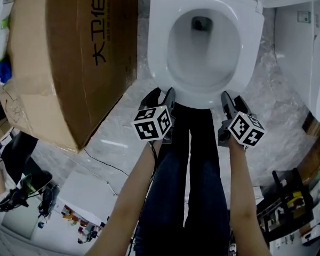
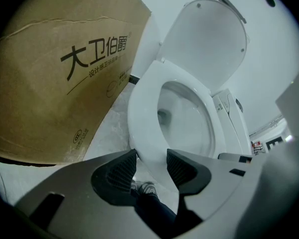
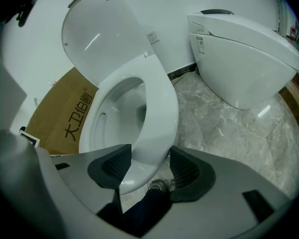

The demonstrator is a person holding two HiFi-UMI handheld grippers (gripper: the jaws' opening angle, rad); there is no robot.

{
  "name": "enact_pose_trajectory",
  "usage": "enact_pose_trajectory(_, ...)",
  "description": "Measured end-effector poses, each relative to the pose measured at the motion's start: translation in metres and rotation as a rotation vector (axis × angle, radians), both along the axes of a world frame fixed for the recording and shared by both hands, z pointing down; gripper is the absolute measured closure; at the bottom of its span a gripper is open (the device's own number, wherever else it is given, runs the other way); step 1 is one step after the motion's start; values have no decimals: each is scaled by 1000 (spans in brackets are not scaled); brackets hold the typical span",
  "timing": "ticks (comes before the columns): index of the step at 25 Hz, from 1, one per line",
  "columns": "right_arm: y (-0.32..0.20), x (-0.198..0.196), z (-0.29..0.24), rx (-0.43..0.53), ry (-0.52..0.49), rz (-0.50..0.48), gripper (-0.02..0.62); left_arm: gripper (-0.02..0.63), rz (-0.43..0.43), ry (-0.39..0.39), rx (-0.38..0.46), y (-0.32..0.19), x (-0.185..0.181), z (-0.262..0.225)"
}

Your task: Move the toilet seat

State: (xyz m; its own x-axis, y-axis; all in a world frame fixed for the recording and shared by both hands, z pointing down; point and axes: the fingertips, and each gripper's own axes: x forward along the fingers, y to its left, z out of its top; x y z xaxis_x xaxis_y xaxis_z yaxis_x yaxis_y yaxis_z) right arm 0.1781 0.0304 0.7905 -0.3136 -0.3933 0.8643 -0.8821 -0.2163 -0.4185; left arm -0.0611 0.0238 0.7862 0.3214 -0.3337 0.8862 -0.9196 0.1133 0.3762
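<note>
- The toilet seat (image 1: 158,44) lies down on the bowl, with the lid (image 2: 204,39) tipped up behind it against the white wall.
- The left gripper (image 1: 161,96) points steeply down at the seat's front edge, on the left of its tip. In the head view its fingertips just reach the rim.
- In the left gripper view, the left gripper (image 2: 152,166) has its jaws well apart, and the front curve of the seat (image 2: 142,113) fills the gap between the dark pads. The pads flank it side by side and do not clamp it. Whether a pad tip brushes the rim cannot be told.
- The right gripper (image 1: 232,101) sits at the same front edge, on the right of the tip, level with the left one and well apart from it.
- In the right gripper view, the right gripper (image 3: 149,166) is spread wide. The seat's front (image 3: 159,113) comes down between the pads, close to the left pad, with a clear gap to the right pad. It grips nothing.
- Each gripper carries a cube (image 1: 153,122) with square markers, just behind the jaws.
- The person's legs (image 1: 192,185) stand between the two arms, directly in front of the bowl.
- A large cardboard box (image 1: 69,52) with printed characters leans just to the left of the toilet.
- A second white toilet (image 3: 244,59) stands on the marbled floor (image 3: 229,128) to the right, apart from the first.
</note>
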Motion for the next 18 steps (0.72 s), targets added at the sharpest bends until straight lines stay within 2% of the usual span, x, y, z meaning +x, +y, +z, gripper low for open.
enact_pose_trajectory(11,2,0,-12,4,9,6,348,403,48,-36,34,4,0,-13)
enact_pose_trajectory(18,2,-1,-27,21,10,33,356,403,77,-26,75,5,-1,-29)
